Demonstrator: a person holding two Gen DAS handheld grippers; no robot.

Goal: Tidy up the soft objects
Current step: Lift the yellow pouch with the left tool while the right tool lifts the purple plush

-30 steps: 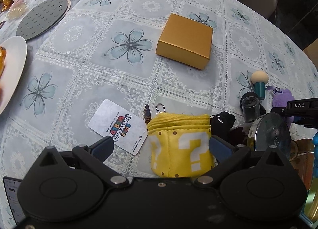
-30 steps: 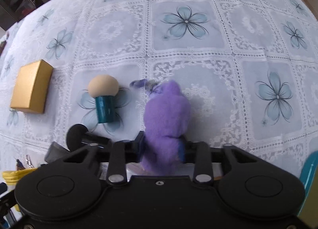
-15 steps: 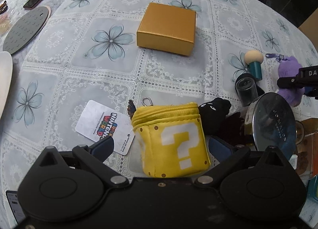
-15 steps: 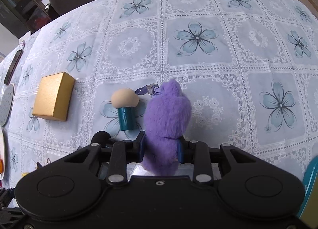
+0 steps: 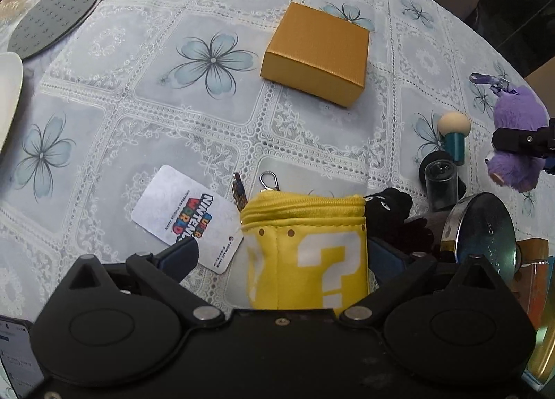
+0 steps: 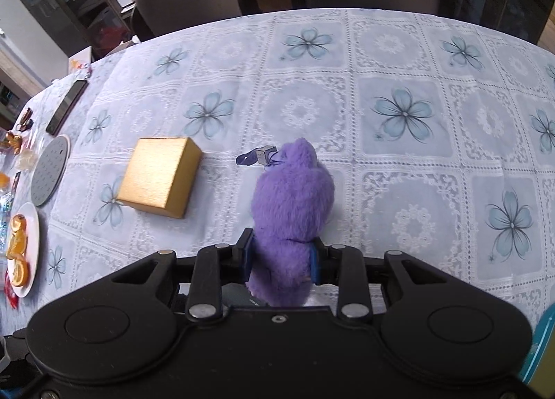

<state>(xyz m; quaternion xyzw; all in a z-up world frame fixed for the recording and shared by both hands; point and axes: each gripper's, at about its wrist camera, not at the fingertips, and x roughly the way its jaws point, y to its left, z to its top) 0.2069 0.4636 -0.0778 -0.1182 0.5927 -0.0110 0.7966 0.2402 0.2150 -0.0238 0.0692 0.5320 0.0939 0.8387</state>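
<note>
**Purple plush off the table, yellow pouch next**

While the right gripper [image 6: 281, 257] stays out of it, clenched on the fluffy purple plush [image 6: 293, 205] above the lace-patterned tablecloth [image 6: 399, 156], the left gripper [image 5: 288, 257] hangs spread around the yellow question-mark pouch [image 5: 308, 243], one pad near its right side, the other clear. Best to centre both pads on the boxy fabric flanks below the zip, then squeeze gently, since it will crumple. A rigid gold box [image 5: 315, 52] sits beyond

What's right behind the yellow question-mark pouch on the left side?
Behind the yellow question-mark pouch lie a metal clasp and, at its right corner, a black plush. The pouch covers the plush's lower part and the cloth beneath.
</note>
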